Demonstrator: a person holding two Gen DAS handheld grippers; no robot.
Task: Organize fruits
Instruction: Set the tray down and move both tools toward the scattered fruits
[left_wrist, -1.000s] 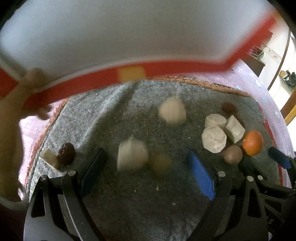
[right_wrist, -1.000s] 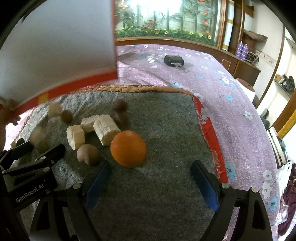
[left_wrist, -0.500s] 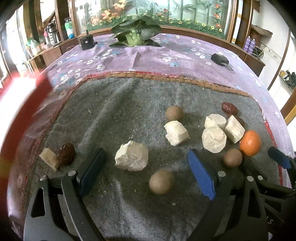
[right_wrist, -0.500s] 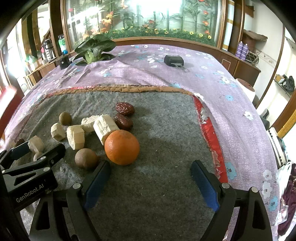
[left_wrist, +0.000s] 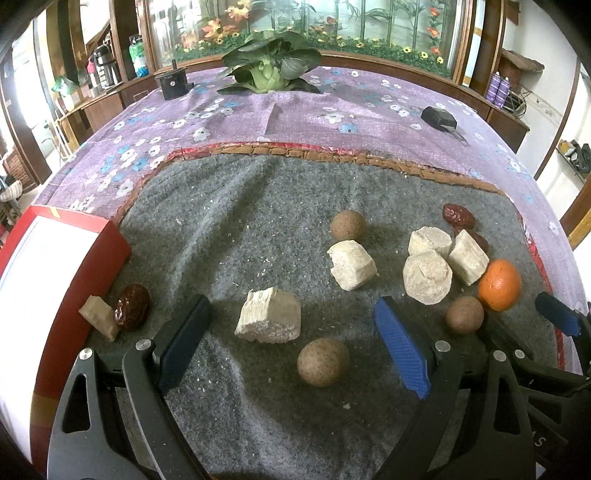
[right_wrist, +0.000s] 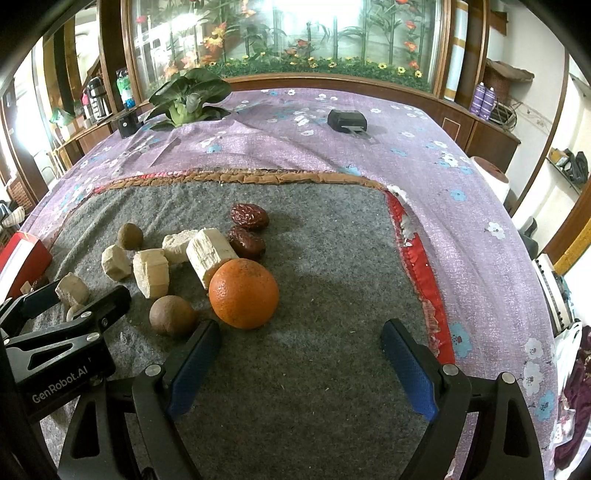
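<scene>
- The sorting seems to be at its start: both tools are empty and the fruits lie loose on the grey felt mat (left_wrist: 229, 221).
- The left gripper (left_wrist: 291, 347) has its tongs spread wide, low in the left wrist frame, with a pale chunk (left_wrist: 269, 315) and a brown round fruit (left_wrist: 323, 362) between them, touching neither.
- The right gripper (right_wrist: 301, 363) is also spread, low in the right wrist frame; only bare mat is between its tongs.
- The orange (right_wrist: 243, 293) sits just above the right gripper's left tong, touching a pale block (right_wrist: 210, 254); 2 red dates (right_wrist: 249, 216) lie above it, near the centre.
- The only container is the red box (left_wrist: 40, 280) at the left edge of the left wrist frame. Its inside looks white; whether anything is in it cannot be told.
- 1 dark date (left_wrist: 133, 306) and 1 small pale piece (left_wrist: 98, 321) lie on the mat against the box wall, outside it.
- The next move probably calls for lowering one gripper around a single fruit and pressing gently, since round ones may roll.
</scene>
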